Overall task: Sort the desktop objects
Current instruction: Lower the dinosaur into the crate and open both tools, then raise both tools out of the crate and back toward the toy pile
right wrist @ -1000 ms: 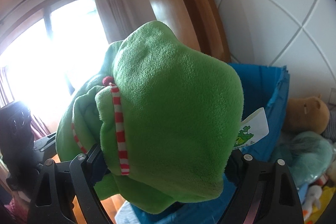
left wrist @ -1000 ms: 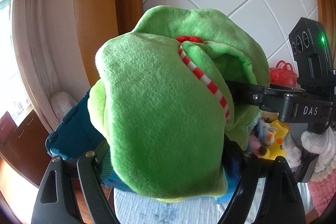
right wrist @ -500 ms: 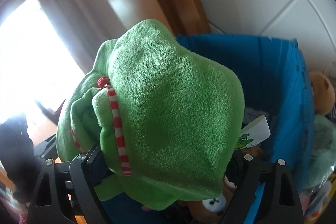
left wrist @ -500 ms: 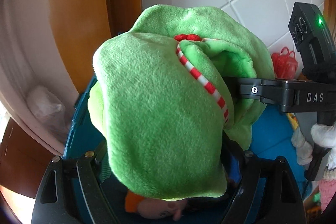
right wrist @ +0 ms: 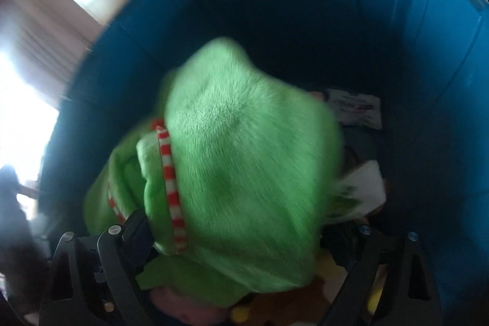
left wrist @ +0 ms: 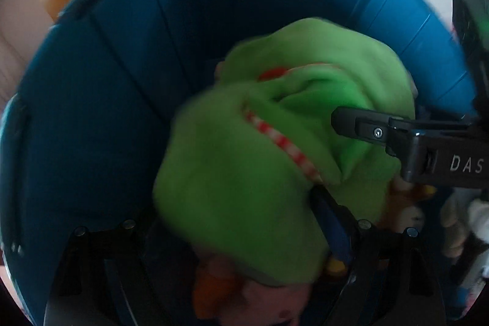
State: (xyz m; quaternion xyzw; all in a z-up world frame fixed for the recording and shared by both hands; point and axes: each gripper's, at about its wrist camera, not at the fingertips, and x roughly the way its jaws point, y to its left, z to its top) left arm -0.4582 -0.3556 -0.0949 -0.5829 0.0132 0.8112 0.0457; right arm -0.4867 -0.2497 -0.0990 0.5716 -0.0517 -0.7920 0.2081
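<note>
Both tongs, L (left wrist: 241,237) & R (right wrist: 241,234), clamp blurred green plush (left wrist: 244,188) in blue bin (left wrist: 91,112), tips hidden.

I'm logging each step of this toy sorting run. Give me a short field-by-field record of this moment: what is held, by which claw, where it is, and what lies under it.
held item: green plush toy with a red-and-white striped trim
left claw: shut on the toy
right claw: shut on the toy
place: inside the blue bin, below its rim
under it: other soft toys, partly hidden
paper tag: sticks out at the toy's side
image quality: motion blur in both views
</note>
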